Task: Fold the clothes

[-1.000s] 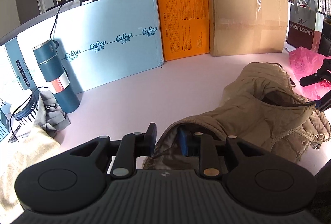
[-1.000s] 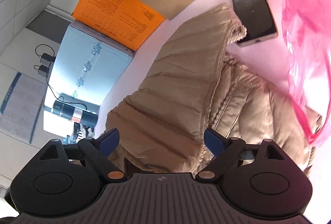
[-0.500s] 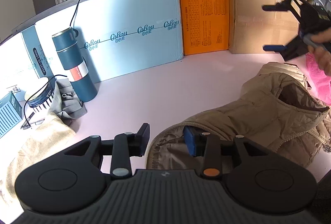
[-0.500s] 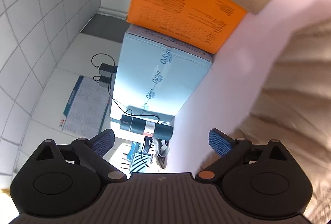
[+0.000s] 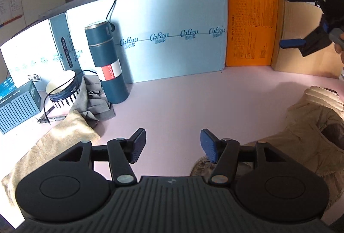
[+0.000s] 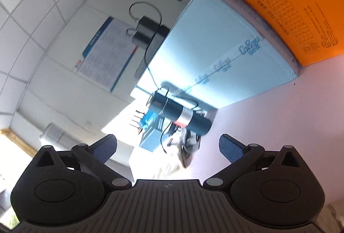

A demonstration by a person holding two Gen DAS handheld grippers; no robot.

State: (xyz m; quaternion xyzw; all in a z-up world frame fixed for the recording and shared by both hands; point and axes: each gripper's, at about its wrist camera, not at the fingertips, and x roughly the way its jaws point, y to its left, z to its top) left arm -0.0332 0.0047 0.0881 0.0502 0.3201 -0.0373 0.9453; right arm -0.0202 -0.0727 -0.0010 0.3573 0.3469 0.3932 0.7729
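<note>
— Which step are you on?

— Between grasps, I judge. My left gripper (image 5: 171,146) hangs over the pink bench (image 5: 193,104) with its fingers spread and nothing between them. The tan puffer jacket (image 5: 309,138) lies bunched at the right edge of the bench, and its hem reaches just under my right-hand finger pad. My right gripper (image 6: 167,149) is raised well above the bench, tilted, fingers spread wide and empty; in the left wrist view it shows at the upper right, in front of the brown cardboard panel (image 5: 301,39).

— So what does the next move call for?

— Both grippers need to come down on the jacket. I'd take the near hem with the left and a far edge with the right, then spread it flat before any fold. It's thick and quilted, so I expect it to spring back unless I pinch deep.

— How many garments do you count?

— One jacket. At the left edge of the bench there is one beige cloth (image 5: 56,144) and one grey cloth (image 5: 96,101), touching. Beside them stand one blue flask (image 5: 106,63), one striped cup (image 5: 62,91) and one small blue box (image 5: 18,104). Along the far edge stand three panels: light blue (image 5: 172,39), orange (image 5: 251,31) and brown.
</note>
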